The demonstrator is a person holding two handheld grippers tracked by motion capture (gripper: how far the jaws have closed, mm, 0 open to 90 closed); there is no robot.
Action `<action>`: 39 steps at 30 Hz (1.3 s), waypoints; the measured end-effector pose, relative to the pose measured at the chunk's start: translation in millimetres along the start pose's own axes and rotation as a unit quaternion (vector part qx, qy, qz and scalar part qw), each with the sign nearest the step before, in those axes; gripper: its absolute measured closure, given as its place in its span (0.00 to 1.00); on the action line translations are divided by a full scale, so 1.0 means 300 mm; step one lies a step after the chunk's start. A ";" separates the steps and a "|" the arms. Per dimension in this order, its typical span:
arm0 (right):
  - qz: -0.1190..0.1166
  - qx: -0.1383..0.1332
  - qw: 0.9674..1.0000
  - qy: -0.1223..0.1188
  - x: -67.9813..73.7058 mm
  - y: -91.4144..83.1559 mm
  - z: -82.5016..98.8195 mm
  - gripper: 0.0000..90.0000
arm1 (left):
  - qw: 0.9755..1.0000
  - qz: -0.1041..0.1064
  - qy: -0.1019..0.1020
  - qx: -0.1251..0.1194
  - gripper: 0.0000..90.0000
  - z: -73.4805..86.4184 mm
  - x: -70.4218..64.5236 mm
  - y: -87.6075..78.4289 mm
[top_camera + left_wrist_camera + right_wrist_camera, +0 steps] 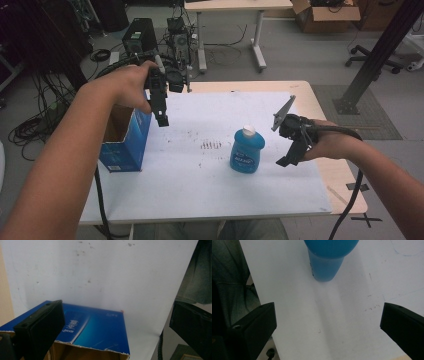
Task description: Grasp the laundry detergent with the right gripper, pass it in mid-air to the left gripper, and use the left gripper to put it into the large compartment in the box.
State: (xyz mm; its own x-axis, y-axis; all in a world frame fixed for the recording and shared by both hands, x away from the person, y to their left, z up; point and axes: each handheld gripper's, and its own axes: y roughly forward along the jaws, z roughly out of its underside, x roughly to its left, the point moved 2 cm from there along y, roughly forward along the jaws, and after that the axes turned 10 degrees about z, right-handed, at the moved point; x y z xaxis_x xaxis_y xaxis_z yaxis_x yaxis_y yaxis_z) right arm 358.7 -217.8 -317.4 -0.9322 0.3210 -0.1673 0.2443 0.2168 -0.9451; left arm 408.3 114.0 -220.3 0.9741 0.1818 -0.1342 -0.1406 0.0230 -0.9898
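While apart: bottle [247,150] nr right tool [289,142]

A wooden table [320,107] carries a white sheet [210,180] over most of its top. A blue bottle [247,150] stands on the sheet; left of the bottle, an open blue box [125,145]; between them, small reddish marks [210,145], perhaps stains.

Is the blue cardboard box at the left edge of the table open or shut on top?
Open. The blue cardboard box shows its brown inside from above, and the left gripper view shows its torn top edge.
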 end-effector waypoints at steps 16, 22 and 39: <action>-0.002 -0.008 1.000 0.003 0.031 0.045 0.006 0.01 | 0.999 -0.004 0.032 -0.006 0.00 0.021 -0.141 0.025; -0.002 -0.014 1.000 0.005 0.035 0.056 0.008 0.00 | 0.999 0.006 0.032 -0.001 0.00 0.030 -0.170 0.064; 0.002 -0.024 1.000 0.014 0.047 0.095 0.026 0.00 | 0.999 0.013 0.049 0.017 0.00 0.030 -0.275 0.148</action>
State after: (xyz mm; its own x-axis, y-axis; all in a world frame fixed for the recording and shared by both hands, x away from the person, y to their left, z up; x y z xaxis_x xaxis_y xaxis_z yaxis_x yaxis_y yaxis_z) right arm 350.5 -214.3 -348.8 -0.9235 0.3477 -0.1619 0.2605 0.2588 -0.9301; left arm 320.0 109.0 -252.8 0.9825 0.0857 -0.1655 -0.1704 0.0527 -0.9840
